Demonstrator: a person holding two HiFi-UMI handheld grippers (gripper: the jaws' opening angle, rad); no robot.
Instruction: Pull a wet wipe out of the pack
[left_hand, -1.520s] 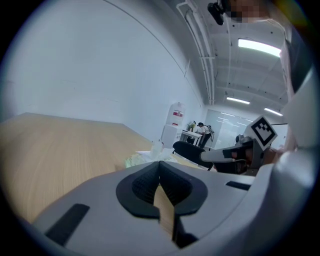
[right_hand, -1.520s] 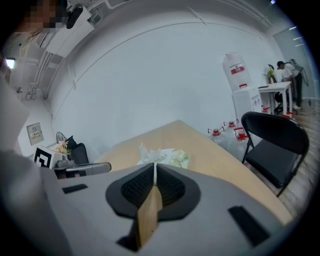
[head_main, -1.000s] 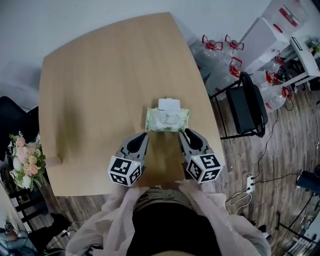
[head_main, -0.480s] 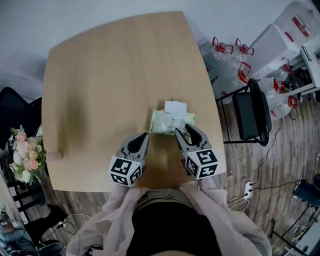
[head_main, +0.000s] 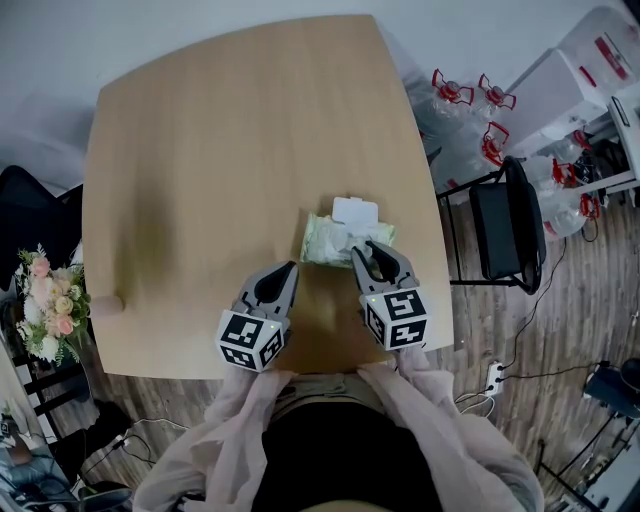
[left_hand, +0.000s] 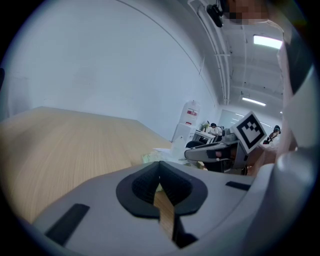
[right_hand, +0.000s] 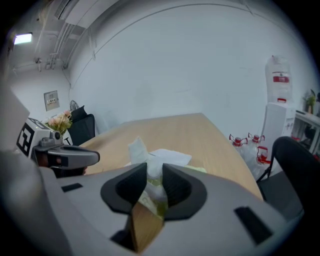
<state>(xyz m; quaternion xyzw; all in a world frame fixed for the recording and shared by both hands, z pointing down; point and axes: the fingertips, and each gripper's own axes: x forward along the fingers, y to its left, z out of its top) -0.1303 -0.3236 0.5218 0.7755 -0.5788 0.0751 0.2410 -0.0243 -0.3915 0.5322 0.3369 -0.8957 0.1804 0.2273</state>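
A pale green wet wipe pack (head_main: 322, 240) lies on the wooden table (head_main: 200, 150) with its white lid (head_main: 356, 210) flipped open toward the far side. My right gripper (head_main: 372, 250) reaches over the pack's near right part. Its jaws have just been closing, and a white wet wipe (right_hand: 137, 149) that sticks up from the pack (right_hand: 199, 170) is pinched in the right gripper (right_hand: 154, 182). My left gripper (head_main: 283, 272) hovers shut and empty over bare table just left of the pack. The left gripper view shows its own jaws (left_hand: 159, 186) together and the pack (left_hand: 150, 156) beyond.
The table's right edge runs close beside the pack. A black chair (head_main: 510, 225) and water bottles (head_main: 465, 95) stand on the floor to the right. A bunch of flowers (head_main: 45, 320) sits off the table's left side. A power strip (head_main: 495, 370) lies on the floor.
My right gripper moved forward from the table in front of the pack onto the pack, rolled a little, opened wider and closed round the wipe. The left gripper stayed put.
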